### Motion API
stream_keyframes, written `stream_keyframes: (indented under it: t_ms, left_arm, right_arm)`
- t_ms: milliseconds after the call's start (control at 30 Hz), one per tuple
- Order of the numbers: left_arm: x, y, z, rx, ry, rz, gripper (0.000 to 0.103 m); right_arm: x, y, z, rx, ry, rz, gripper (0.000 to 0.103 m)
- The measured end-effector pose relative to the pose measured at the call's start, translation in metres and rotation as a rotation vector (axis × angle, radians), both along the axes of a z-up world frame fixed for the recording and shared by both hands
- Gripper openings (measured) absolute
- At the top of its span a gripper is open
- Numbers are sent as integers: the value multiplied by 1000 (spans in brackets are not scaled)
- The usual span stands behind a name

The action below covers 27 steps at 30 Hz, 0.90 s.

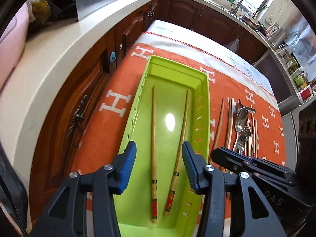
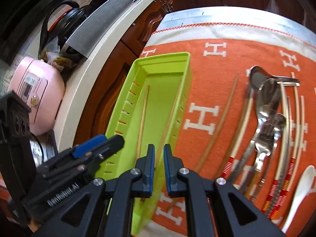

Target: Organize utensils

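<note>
A lime-green utensil tray lies on an orange cloth. Two wooden chopsticks with red ends rest in it, one down the left and one slanting along the right wall. My left gripper hangs open over the tray's near end, astride both chopsticks and touching neither. Just outside the tray's right wall, my right gripper is shut to a narrow slit with nothing in it. Loose on the cloth to the right lie a plain chopstick, red-banded chopsticks, metal spoons and forks.
A white ceramic spoon lies at the far right of the orange cloth. A cream counter over dark wood cabinets curves along the left. It carries a pink rice cooker. A faucet stands at the back.
</note>
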<state>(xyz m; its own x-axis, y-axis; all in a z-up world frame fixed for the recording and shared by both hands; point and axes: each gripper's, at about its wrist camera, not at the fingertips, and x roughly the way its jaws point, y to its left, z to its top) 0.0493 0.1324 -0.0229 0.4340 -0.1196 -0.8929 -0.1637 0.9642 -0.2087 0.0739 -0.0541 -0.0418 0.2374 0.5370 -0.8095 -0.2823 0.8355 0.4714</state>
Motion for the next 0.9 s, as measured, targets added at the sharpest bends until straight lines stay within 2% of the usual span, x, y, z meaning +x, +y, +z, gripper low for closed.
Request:
stream_keyframes:
  t_ms: [133, 200, 433, 567, 700, 767, 833, 900]
  left_arm:
    - [-8, -10, 10, 34, -15, -15, 59]
    - [-11, -19, 16, 38, -27, -39, 61]
    - [-13, -67, 31, 24, -67, -151, 62]
    - [-10, -96, 28, -38, -61, -227, 62]
    - [-2, -117, 22, -23, -37, -278, 61]
    - [5, -129, 16, 0, -22, -318, 57]
    - [13, -139, 9, 27, 3, -351, 42]
    - [23, -146, 1, 39, 27, -377, 32]
  right_arm:
    - [-12, -21, 4, -25, -27, -3, 9]
    - [-16, -32, 7, -31, -39, -10, 9]
    - [-26, -94, 20, -15, -66, -99, 9]
    - [-31, -128, 25, -11, -87, -157, 9]
    - [-35, -159, 23, 4, -87, -214, 9]
    - [-35, -169, 20, 2, -86, -230, 9]
    - [-34, -179, 14, 3, -78, -247, 9]
    - [-31, -184, 8, 14, -63, -251, 9]
